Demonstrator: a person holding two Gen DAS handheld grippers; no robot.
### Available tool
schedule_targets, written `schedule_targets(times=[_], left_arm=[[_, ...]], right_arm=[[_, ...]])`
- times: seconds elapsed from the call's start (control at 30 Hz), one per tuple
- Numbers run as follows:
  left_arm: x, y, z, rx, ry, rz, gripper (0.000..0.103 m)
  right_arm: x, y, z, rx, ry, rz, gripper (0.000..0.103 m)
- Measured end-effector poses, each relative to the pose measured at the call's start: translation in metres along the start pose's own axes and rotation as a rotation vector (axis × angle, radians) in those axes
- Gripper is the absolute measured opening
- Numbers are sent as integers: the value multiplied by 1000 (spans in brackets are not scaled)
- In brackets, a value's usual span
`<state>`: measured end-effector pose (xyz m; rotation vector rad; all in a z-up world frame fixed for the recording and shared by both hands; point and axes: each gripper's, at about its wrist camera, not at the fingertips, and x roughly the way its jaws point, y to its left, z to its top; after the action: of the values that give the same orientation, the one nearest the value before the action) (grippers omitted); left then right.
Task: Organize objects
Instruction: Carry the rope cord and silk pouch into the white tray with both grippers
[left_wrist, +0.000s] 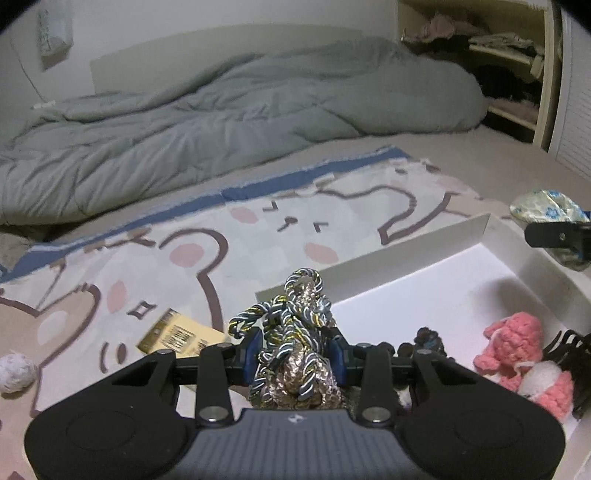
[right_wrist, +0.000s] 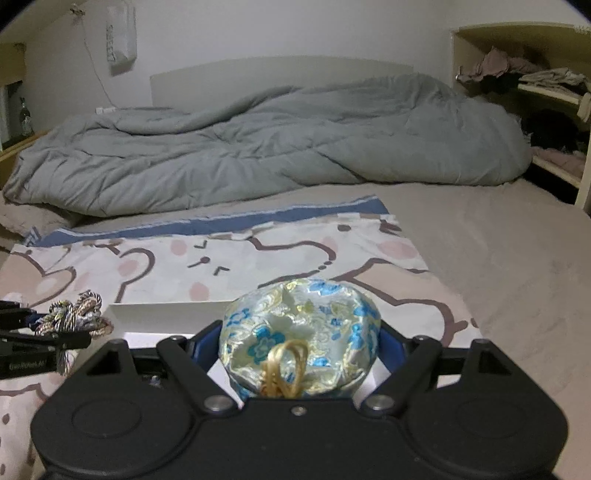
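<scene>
1. My left gripper (left_wrist: 295, 350) has its jaws clamped on a twisted bundle of silver, gold and blue braided cord (left_wrist: 295, 332), held just above the near-left corner of the shallow white cardboard box (left_wrist: 424, 288).
2. My right gripper (right_wrist: 299, 347) pinches a round pale brocade pouch with blue flowers and a gold loop (right_wrist: 299, 332) over the same box.
3. A pink and white crocheted toy (left_wrist: 524, 358) lies inside the box by its right wall.
4. The box sits on the bear-print blanket (left_wrist: 184, 258) on the bed.

I see a blue-flowered pale brocade pouch (right_wrist: 299, 332), a silver-gold twisted cord bundle (left_wrist: 295, 339), pink crochet toys (left_wrist: 517, 354), a white box (left_wrist: 424, 295)
</scene>
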<state>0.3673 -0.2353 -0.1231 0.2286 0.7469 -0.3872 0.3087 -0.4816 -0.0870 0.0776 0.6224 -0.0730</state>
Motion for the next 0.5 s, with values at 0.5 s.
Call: schedule_targets(times=[0.5], left_arm=[[18, -21, 2, 63, 33, -27, 68]], right_arm=[[51, -11, -9, 17, 97, -22, 92]])
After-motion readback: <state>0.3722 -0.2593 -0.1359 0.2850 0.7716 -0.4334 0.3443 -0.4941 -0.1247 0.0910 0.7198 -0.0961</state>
